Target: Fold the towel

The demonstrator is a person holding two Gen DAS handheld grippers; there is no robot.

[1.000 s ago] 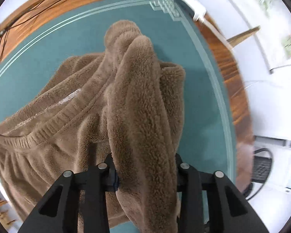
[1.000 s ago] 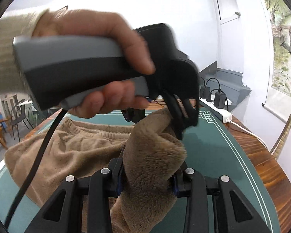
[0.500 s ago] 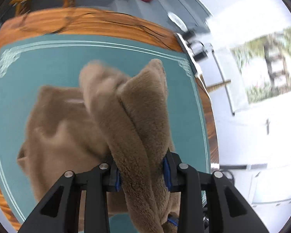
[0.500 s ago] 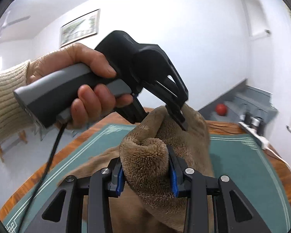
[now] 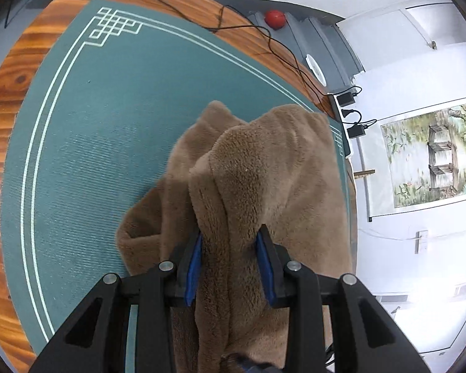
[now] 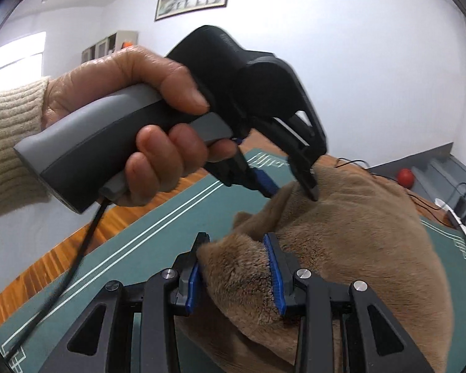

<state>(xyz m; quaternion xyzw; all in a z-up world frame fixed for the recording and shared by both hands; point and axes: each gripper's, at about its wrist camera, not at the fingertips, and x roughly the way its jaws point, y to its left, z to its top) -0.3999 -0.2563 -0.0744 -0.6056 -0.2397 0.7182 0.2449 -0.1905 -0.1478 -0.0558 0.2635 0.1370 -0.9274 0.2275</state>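
Note:
A fluffy brown towel (image 5: 264,180) hangs bunched above the green mat (image 5: 93,124). My left gripper (image 5: 230,233) is shut on a thick fold of it, blue pads pressing both sides. In the right wrist view the same towel (image 6: 357,242) drapes away to the right, and my right gripper (image 6: 236,239) is shut on another bunch of it. Just ahead, a hand (image 6: 139,93) holds the left gripper (image 6: 295,186), its fingers pinching the towel's upper edge. The towel's lower part is hidden behind the grippers.
The mat lies on a wooden table (image 5: 3,99) with a white line border. A black cable (image 5: 264,37) runs along the far edge to a power strip (image 5: 344,115) with plugs. A red ball (image 5: 275,18) sits beyond the table.
Both grippers have lifted the towel and swung round; more of the mat's far corner shows now. The towel hangs freer off the mat. Both grips have held throughout.

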